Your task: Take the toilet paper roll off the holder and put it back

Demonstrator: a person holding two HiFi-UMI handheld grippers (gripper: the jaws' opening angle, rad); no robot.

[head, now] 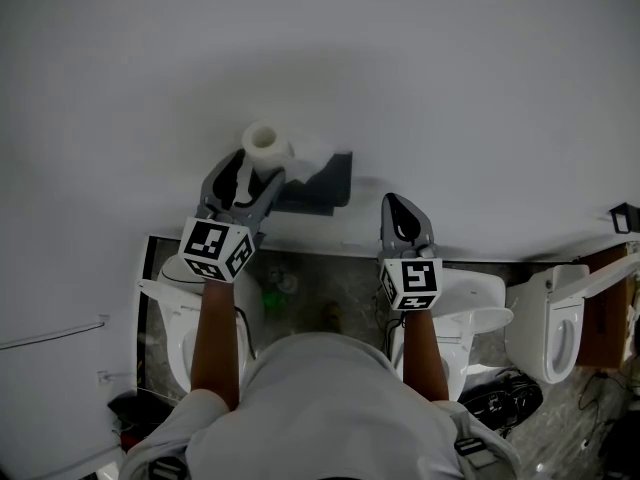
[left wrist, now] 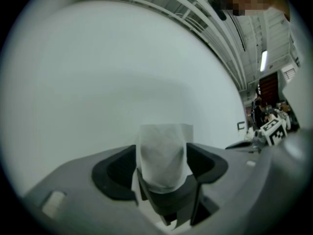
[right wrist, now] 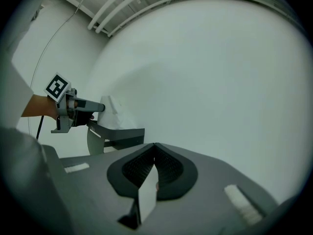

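Our left gripper (head: pixel 258 176) has its jaws spread wide, with the roll (head: pixel 263 142) sitting between them, not really squeezed as far as we can see. The roll's on the dark holder (head: pixel 322 183) on the wall (head: pixel 450 88), up left of centre in the head view. Our right gripper (head: pixel 402 208) hangs right of the holder, jaws together and empty.
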